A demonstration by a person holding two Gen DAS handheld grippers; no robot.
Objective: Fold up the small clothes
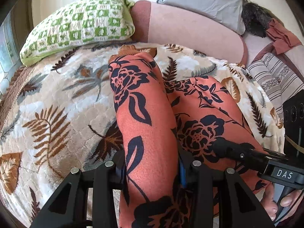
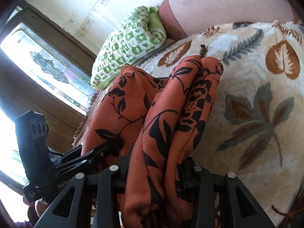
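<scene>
Your left gripper point(image 1: 152, 172) and right gripper point(image 2: 153, 172) each pinch a bunched fold of the orange cloth with black flowers point(image 1: 144, 117), draped over the cream leaf-patterned plush blanket point(image 1: 62, 102). Beyond the cloth lie a green-and-white checked cushion point(image 1: 79, 24) and a pink bolster point(image 1: 190, 30). Only your left view shows the grey pillow point(image 1: 205, 1); only your right view shows the patterned glass window point(image 2: 47, 62).

Orange garment point(image 1: 150, 133) with black floral print, thin fabric, bunched into long vertical folds. It hangs lifted above the leaf-patterned blanket point(image 1: 62, 104), upper end draping down onto it near the green checked pillow point(image 1: 79, 24). In the right wrist view, several layers gathered together point(image 2: 171, 123).
</scene>
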